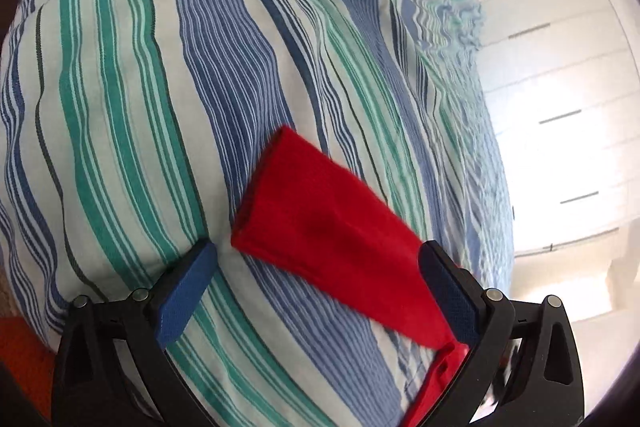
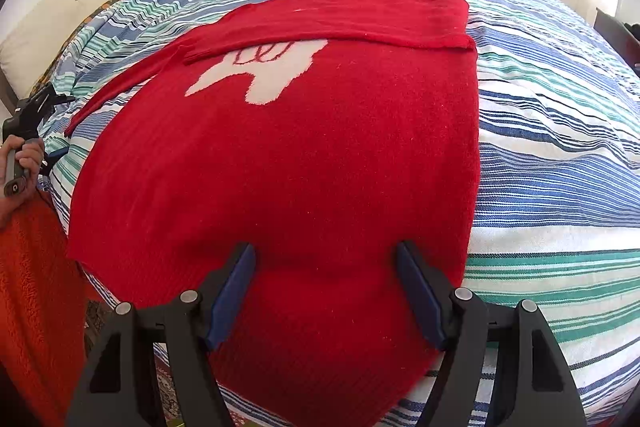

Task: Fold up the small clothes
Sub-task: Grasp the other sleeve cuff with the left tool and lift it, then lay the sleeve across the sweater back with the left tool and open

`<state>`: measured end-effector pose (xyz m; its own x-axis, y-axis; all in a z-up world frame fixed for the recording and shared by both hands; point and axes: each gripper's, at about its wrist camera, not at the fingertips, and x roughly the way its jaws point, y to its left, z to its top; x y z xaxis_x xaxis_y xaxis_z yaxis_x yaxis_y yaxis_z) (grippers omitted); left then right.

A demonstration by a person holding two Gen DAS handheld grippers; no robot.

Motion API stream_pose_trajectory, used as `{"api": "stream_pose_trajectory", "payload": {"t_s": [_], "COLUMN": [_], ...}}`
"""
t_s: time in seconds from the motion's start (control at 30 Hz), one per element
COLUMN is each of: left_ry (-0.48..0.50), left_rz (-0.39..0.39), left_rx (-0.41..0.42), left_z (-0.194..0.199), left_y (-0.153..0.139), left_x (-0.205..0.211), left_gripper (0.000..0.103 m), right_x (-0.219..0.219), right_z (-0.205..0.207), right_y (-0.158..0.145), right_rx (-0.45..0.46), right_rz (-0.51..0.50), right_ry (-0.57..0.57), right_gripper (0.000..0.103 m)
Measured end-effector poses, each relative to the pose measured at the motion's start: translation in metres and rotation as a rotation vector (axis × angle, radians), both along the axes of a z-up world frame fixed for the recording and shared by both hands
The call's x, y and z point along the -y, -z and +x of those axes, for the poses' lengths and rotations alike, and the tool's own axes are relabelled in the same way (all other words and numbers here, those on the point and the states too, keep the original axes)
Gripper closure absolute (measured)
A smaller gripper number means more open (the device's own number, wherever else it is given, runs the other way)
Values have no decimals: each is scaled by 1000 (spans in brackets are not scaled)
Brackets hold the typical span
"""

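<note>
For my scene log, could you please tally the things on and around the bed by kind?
Red sweater: 1
Striped bedspread: 1
Orange blanket: 1
Grippers, left gripper and right gripper, both open: 2
Total: 5

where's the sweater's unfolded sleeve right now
In the right wrist view the unfolded sleeve lies at the left, stretched across the striped bedspread toward the left gripper; in the left wrist view its cuff end lies just ahead of that gripper's open fingers.

Sweater [image 2: 280, 167] flat on bedspread [image 2: 560, 147]
</note>
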<state>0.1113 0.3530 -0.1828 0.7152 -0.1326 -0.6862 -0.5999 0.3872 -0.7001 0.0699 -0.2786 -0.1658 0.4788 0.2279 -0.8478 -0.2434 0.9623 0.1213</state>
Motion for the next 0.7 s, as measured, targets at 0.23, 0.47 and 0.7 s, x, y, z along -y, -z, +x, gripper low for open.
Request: {"api": "stream_pose_trajectory", "payload": {"t_s": [0.23,0.47,0.7], "left_ry": [32,236,667], "left_rz": [107,487,685], "left_rx": [-67,77,353], "left_z": [25,80,111], "left_y": [-22,-152,-225], "left_x": [-10,90,322], "left_gripper": [100,100,99], "right_x": [0,0,-1], "right_z": [1,1,1], "right_y": [0,0,0], "right_rx": [-2,1,1], "right_rz": [-4,5,9], "right_ry": [2,2,-5], "right_gripper": [29,25,24]}}
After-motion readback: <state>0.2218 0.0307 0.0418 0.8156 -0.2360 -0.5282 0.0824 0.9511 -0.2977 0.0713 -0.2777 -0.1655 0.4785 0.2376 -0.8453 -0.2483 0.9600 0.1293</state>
